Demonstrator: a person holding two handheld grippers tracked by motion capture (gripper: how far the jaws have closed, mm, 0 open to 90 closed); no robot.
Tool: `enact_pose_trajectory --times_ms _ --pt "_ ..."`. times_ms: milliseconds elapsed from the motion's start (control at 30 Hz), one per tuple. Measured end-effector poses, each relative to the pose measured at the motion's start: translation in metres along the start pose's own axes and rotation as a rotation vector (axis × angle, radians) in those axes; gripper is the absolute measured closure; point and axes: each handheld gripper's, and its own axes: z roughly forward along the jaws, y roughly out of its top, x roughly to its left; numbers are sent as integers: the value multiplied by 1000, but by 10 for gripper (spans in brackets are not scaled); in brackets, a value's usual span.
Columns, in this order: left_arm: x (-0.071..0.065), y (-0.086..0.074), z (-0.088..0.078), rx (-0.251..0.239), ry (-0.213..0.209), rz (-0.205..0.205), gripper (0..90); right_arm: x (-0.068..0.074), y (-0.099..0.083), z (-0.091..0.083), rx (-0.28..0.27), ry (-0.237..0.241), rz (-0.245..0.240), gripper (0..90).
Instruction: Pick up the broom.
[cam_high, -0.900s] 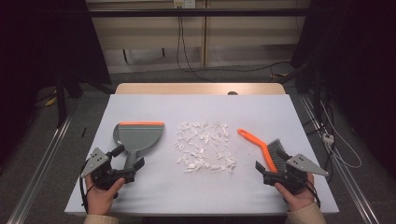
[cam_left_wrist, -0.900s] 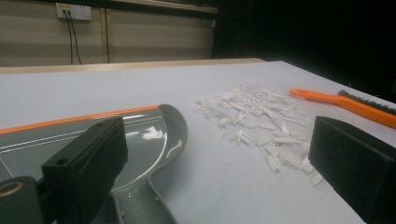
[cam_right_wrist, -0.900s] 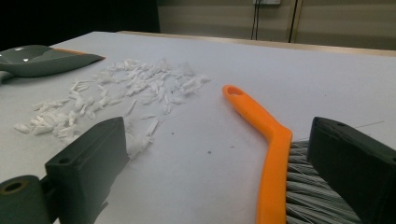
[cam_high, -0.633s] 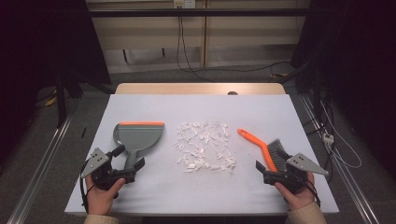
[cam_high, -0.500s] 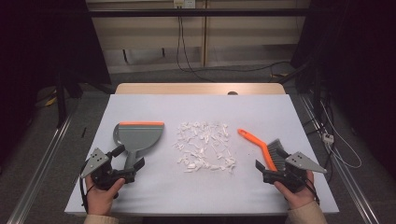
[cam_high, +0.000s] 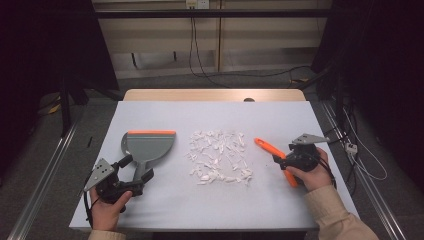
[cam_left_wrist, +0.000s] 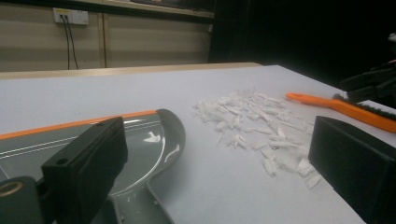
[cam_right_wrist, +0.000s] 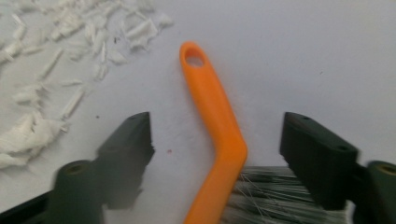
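Observation:
A grey dustpan (cam_high: 149, 146) with an orange lip lies left of a pile of white scraps (cam_high: 220, 156) on the table. My left gripper (cam_high: 136, 169) stands open at the pan's handle, one jaw on each side of it; in the left gripper view the dustpan (cam_left_wrist: 140, 140) lies low between the jaws of that gripper (cam_left_wrist: 217, 154). An orange-handled brush (cam_high: 270, 149) lies right of the pile. My right gripper (cam_high: 283, 160) is open over it. The right gripper view shows the brush (cam_right_wrist: 212, 107) lying between the spread jaws of the gripper (cam_right_wrist: 217, 135), untouched, bristles at the bottom.
The white table (cam_high: 210, 115) ends in a wooden strip at the far edge. Cables trail on the floor to the right (cam_high: 360, 160). In the left gripper view, the scraps (cam_left_wrist: 252, 116), the brush (cam_left_wrist: 345, 107) and the right gripper (cam_left_wrist: 369, 81) lie beyond.
My right gripper has moved forward from the near edge until its jaws stand on either side of the brush handle. The left gripper has barely moved.

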Motion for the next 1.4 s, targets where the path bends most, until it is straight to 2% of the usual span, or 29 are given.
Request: enact_pose_trajectory --times_ms 33,67,100,200,267,433,533,600,667,833,933,1067,1167,1233,1333,1400 --pt "0 0 0 -2 1 0 43 0 0 0 0 0 0 291" --pt "0 0 -1 -4 3 0 43 -3 2 4 30 5 -7 342" --pt "0 0 -1 -3 2 2 43 -5 4 8 51 5 -15 350" --pt "-1 0 -2 -5 -2 -1 43 -10 7 18 95 26 7 425" --pt "0 -1 -2 2 -4 4 43 -12 7 25 142 15 -6 435" --pt "0 -2 -2 14 -5 7 44 -17 10 31 182 22 28 482" --pt "0 -2 -2 15 -4 7 45 -15 15 33 224 10 1 504" --pt "-1 -2 -2 19 -7 11 45 -14 19 32 264 19 -10 567" --pt "-1 -2 -1 19 -10 16 46 -13 22 31 301 22 -20 594" --pt "-2 -2 1 32 -12 20 47 -12 24 34 322 14 -3 605" --pt "-3 -2 2 33 -12 23 48 -15 24 34 317 17 39 631" --pt "-4 -2 2 37 -15 36 52 -11 26 36 326 -28 66 645" --pt "-4 -2 2 36 -15 36 52 -12 27 37 334 -26 86 651" --pt "-5 -2 3 35 -14 34 52 -14 28 37 339 -18 89 674" --pt "-6 -2 4 35 -16 34 53 -13 31 39 358 -33 94 700" --pt "-6 -2 4 37 -18 38 53 -13 33 40 377 -36 77 703"
